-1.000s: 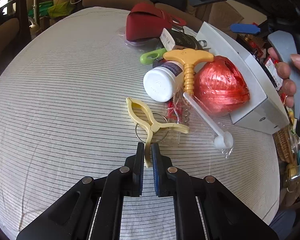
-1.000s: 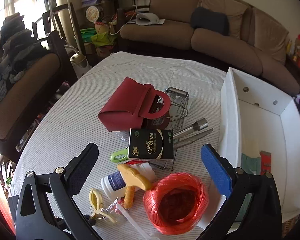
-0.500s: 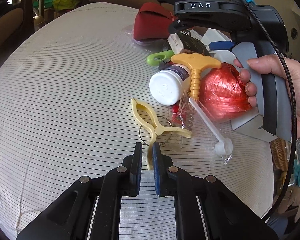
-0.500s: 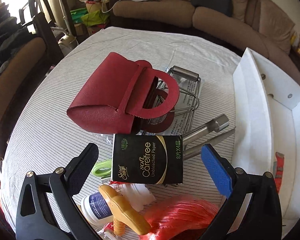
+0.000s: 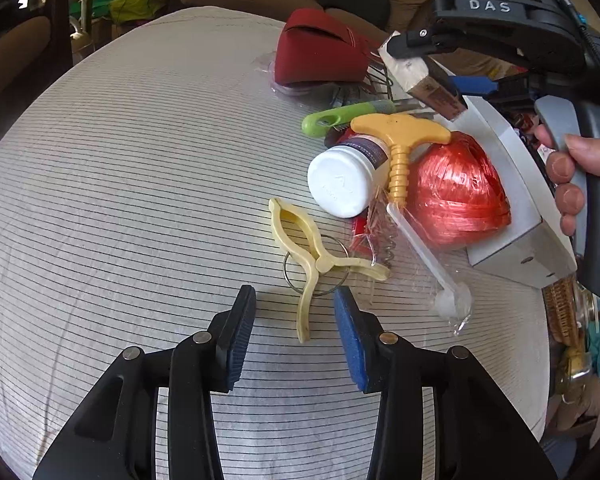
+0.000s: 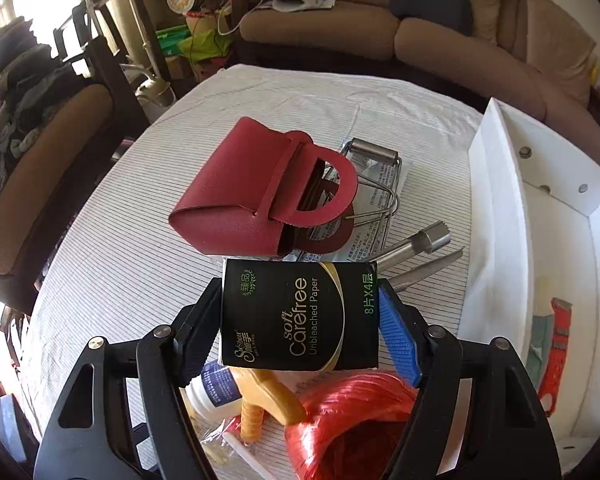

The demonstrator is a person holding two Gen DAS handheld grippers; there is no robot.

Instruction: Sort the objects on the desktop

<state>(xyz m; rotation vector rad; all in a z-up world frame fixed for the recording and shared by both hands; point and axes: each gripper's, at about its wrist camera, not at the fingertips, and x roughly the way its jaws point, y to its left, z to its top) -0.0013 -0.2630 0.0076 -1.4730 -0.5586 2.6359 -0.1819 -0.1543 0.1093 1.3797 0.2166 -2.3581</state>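
My left gripper (image 5: 294, 300) is open, its fingers on either side of the handle end of a pale yellow clothes clip (image 5: 312, 256) lying on the striped tablecloth. My right gripper (image 6: 300, 284) is shut on a black tissue pack (image 6: 300, 316) and holds it above the pile; the pack also shows from the side in the left wrist view (image 5: 420, 76). Below it lie a red twine ball (image 5: 456, 196), a white-capped bottle (image 5: 342, 184), a yellow corkscrew (image 5: 400, 148) and a red pouch (image 6: 256, 196).
A white box (image 6: 496, 216) stands open at the table's right, with a red-and-grey item inside. A green-handled tool (image 5: 340, 118), a wire rack (image 6: 376, 184), metal tools (image 6: 420, 248) and a bagged white spoon (image 5: 440, 280) lie in the pile. Chairs and a sofa surround the table.
My left gripper has opened around the clip's handle. My right gripper moved forward and closed on the tissue pack, lifting it off the pile.
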